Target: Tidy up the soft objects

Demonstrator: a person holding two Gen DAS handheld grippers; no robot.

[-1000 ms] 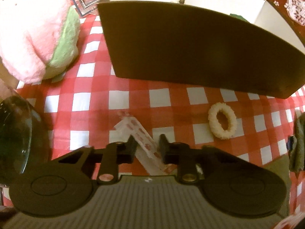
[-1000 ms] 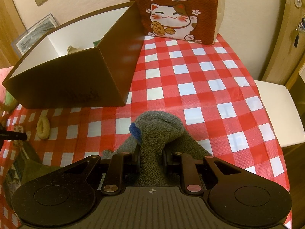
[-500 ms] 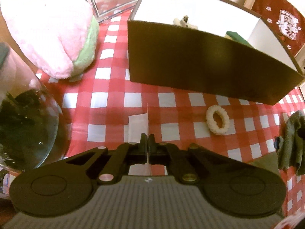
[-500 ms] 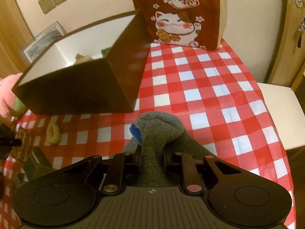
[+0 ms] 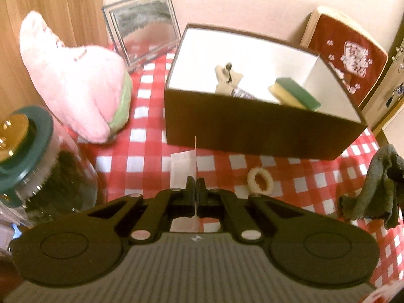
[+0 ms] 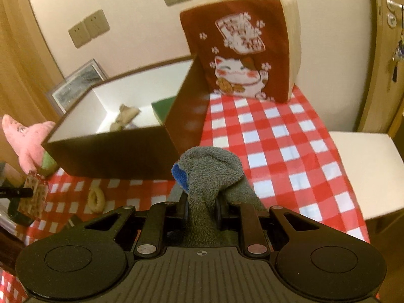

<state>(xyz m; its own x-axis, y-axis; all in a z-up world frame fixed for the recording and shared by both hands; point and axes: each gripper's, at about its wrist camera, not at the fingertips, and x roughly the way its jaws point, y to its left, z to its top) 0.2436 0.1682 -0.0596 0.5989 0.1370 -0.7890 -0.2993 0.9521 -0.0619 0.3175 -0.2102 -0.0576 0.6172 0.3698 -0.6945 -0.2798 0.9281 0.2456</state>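
Both grippers have risen — left gripper (image 5: 195, 185) pinching packet (image 5: 183, 169), right gripper (image 6: 202, 205) towel (image 6: 209, 174).

One dark box (image 5: 252, 126) with a white inside stands on the checked tablecloth (image 6: 277, 139), and three things lie in it: one green-and-yellow sponge (image 5: 295, 93), one beige cloth item (image 5: 226, 78) and one small item beside that, too unclear to name. Outside the box there are one cream hair tie (image 5: 260, 182), one grey towel (image 6: 209, 176), one thin patterned packet (image 6: 35, 194), one pink plush toy (image 5: 75, 80), one cat cushion (image 6: 240, 55), one picture frame (image 5: 144, 25), one glass jar (image 5: 38, 171), and three wall plates (image 6: 88, 29).
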